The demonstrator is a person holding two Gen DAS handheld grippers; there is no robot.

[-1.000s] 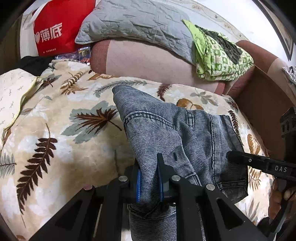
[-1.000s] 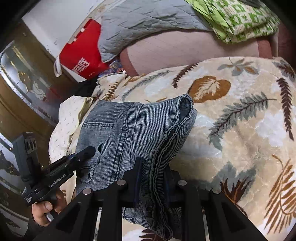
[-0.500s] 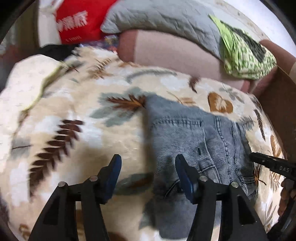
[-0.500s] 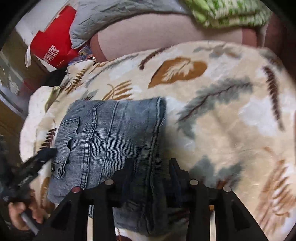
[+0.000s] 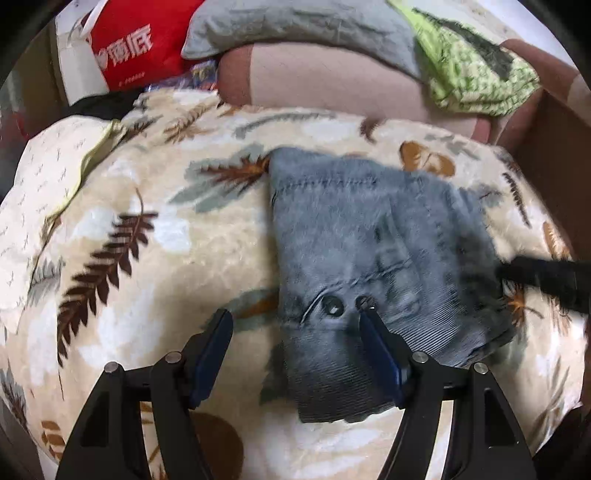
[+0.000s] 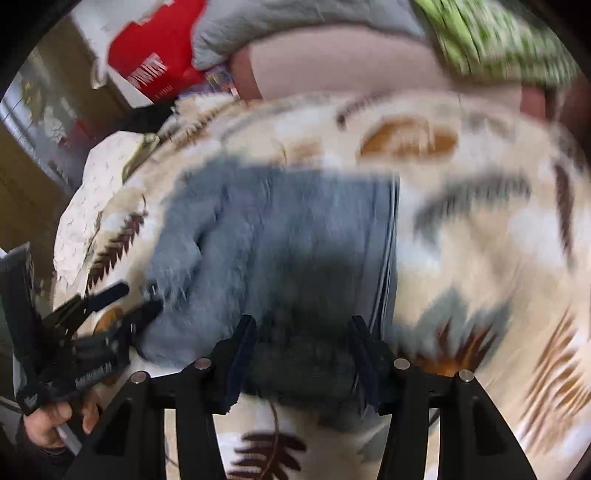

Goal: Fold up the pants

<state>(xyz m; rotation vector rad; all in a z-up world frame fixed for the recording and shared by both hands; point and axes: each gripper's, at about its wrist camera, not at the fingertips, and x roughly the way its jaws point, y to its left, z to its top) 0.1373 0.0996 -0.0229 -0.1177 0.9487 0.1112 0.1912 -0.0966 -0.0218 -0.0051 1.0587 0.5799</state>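
Note:
The grey-blue denim pants lie folded into a compact rectangle on the leaf-print blanket. My left gripper is open, held above the near left edge of the pants, holding nothing. A finger of the right gripper shows at the right edge of that view. In the blurred right wrist view the pants lie flat, and my right gripper is open just above their near edge. The left gripper is at the left there, held by a hand.
A pink bolster, a grey pillow and a green patterned cloth lie behind the blanket. A red bag stands at the back left. A brown wooden side rises at the right.
Both grippers held pants edges a second ago. The left opened first, then the right; both have pulled back, and the pants now lie flat and folded on the blanket.

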